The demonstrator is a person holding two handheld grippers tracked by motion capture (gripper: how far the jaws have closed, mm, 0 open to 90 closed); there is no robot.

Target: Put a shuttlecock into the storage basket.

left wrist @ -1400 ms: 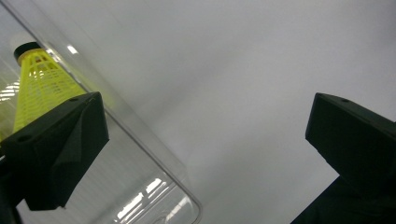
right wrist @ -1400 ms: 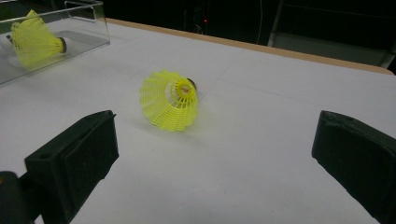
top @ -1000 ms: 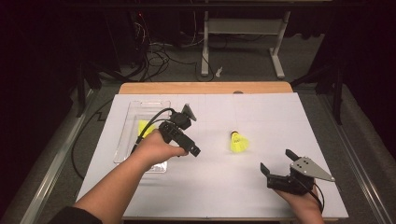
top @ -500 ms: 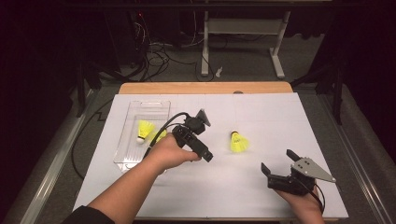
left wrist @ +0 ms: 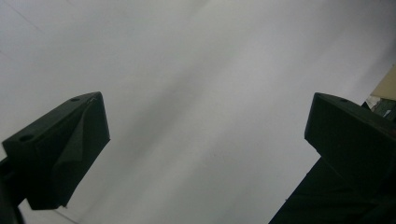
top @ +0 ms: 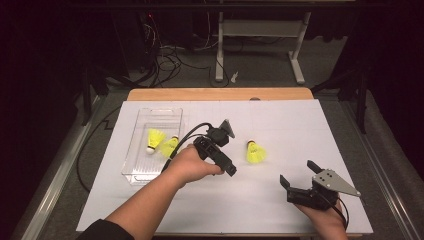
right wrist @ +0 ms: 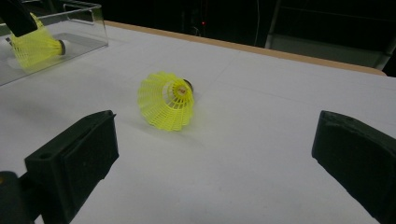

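One yellow shuttlecock (top: 256, 151) lies on its side on the white table, and it appears in the right gripper view as well (right wrist: 168, 100). Two more shuttlecocks (top: 155, 138) (top: 169, 146) lie in the clear plastic tray (top: 150, 113) at the left. My left gripper (top: 231, 149) hovers between the tray and the loose shuttlecock, just left of the latter. It is open, with only bare white table between its jaws (left wrist: 205, 116). My right gripper (top: 298, 173) is at the front right, open and empty, facing the loose shuttlecock (right wrist: 215, 135).
The tray (right wrist: 70, 23) with a shuttlecock (right wrist: 35, 44) in it sits at the upper left of the right gripper view. A wooden strip (top: 220, 94) runs along the table's far edge. Cables and a metal stand (top: 260, 45) are on the floor beyond.
My left gripper has moved to the right, from beside the tray to near the loose shuttlecock. The right gripper has stayed still.
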